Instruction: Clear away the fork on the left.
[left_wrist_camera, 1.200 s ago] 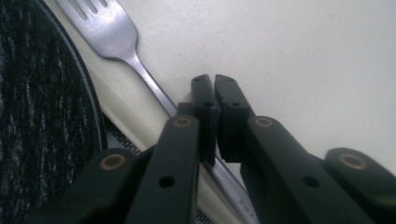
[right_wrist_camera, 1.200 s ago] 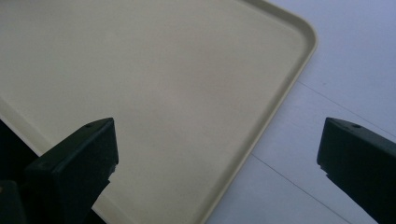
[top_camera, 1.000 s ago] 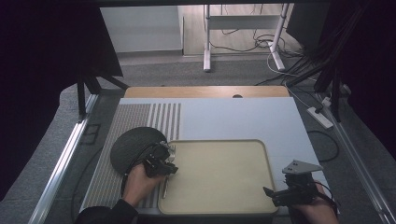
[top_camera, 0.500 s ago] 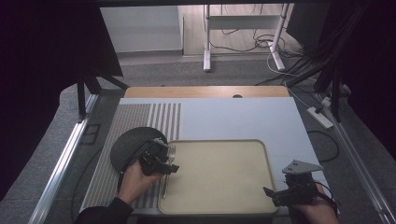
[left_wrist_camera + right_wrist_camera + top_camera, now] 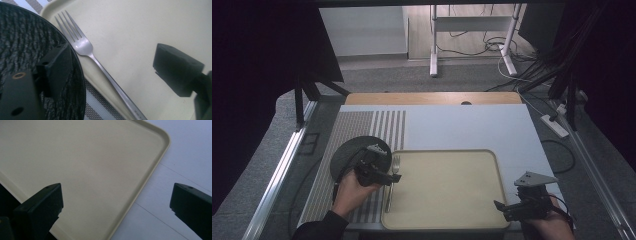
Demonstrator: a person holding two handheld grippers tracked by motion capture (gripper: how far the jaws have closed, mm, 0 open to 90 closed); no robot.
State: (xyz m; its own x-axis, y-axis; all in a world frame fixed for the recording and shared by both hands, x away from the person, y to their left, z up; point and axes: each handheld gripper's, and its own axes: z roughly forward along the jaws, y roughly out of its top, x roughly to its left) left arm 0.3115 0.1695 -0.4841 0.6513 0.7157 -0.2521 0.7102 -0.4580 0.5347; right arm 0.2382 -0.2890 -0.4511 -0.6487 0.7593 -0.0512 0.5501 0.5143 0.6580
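Observation:
A silver fork (image 5: 389,197) lies along the left rim of the beige tray (image 5: 447,190), tines pointing away from me. A dark round plate (image 5: 347,155) sits just left of the tray on the striped mat. My left gripper (image 5: 384,175) hovers over the plate's right edge and the fork. In the left gripper view this gripper (image 5: 116,67) is open. One jaw is above the plate (image 5: 25,37), the other above the tray (image 5: 140,25), and the fork (image 5: 85,47) runs between them. My right gripper (image 5: 502,207) is open at the tray's near right corner (image 5: 160,142), holding nothing (image 5: 116,202).
A grey striped placemat (image 5: 362,125) covers the table's left part, and a pale mat (image 5: 472,125) covers the rest up to the wooden far edge (image 5: 432,97). Metal rails (image 5: 277,175) flank the table. A power strip (image 5: 554,125) and cables lie on the floor to the right.
My left gripper has drifted slightly left and away, toward the plate. The right gripper, tray and plate have not moved.

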